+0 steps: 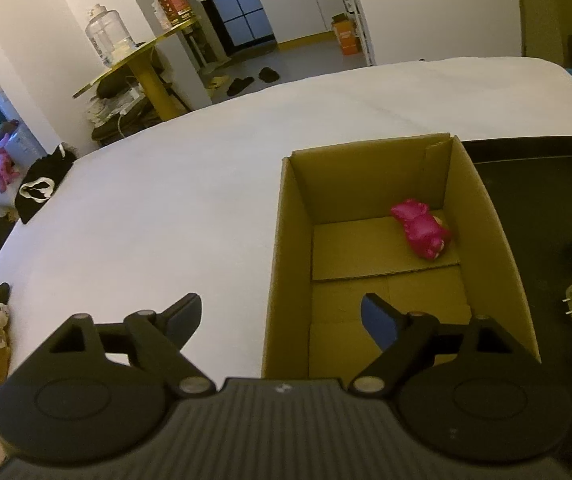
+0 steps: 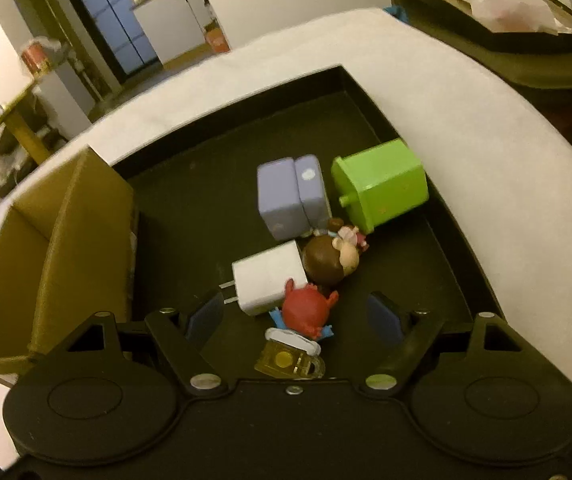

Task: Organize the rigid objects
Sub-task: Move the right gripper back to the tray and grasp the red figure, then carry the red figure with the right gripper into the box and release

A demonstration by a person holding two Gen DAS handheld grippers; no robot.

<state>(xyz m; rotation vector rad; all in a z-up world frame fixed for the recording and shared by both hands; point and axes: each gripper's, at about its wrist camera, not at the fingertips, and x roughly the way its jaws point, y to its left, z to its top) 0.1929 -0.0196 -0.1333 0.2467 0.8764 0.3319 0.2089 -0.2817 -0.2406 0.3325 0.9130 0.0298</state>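
The left gripper (image 1: 282,312) hangs with its jaws spread wide and nothing between them, straddling the near left wall of the cardboard box (image 1: 286,216). Inside the box, toward one o'clock from that gripper, a pink toy (image 1: 421,232) lies on the floor near the far right corner.

The right gripper (image 2: 293,316) is also spread, pointing down into the black tray (image 2: 190,200). A red figure (image 2: 305,312) sits between its fingers, but the pads do not appear to press on it. Touching the red figure at eleven o'clock is a white charger (image 2: 266,280), its prongs just beside the left finger (image 2: 206,316). At six o'clock lies a yellowish clear piece (image 2: 286,360). A brown-haired doll (image 2: 329,258) sits at twelve, with a lilac block (image 2: 286,196) and a green bin (image 2: 381,188) beyond it.

The pile is tight, so closing here could probably catch the charger's corner or prongs along with the red figure, giving a crooked pinch that slips on the lift. The rounded figure may also squirt out sideways, knocking the doll. The box wall stands close at nine o'clock, and a careless carry could clip it.
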